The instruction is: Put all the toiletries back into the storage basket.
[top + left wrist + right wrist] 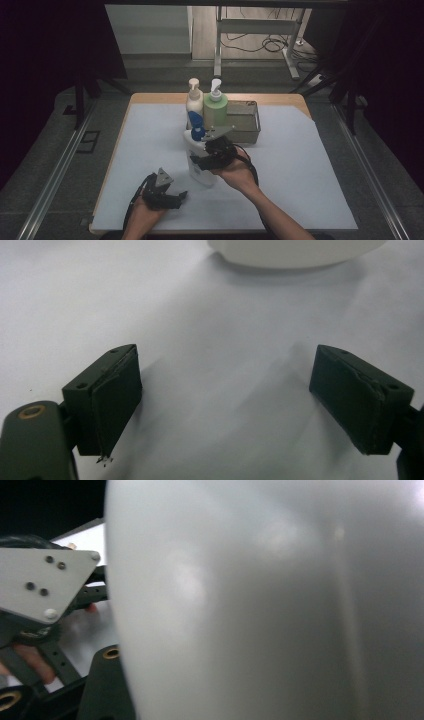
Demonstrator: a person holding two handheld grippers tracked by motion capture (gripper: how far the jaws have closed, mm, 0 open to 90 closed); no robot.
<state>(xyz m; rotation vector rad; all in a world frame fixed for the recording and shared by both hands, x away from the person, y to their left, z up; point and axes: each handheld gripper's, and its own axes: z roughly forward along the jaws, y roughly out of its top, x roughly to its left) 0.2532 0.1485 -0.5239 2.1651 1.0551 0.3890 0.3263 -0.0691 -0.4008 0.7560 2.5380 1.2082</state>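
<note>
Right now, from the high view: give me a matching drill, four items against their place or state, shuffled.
Items:
1. blue-capped white bottle
2. green bottle
3. metal tray
4. left gripper

Places or states:
A. open, nothing between its fingers
B. at the back, right of the bottles
C. clamped by the right gripper
D. at the back, beside a cream pump bottle

Pairs: 1-C, 2-D, 3-B, 4-A

The desk (320, 165) is seen from above and forward by the high view. The left gripper view is aimed low across it; the right gripper view is pressed close to the white bottle (260, 600), shared with the high view (196, 162).
</note>
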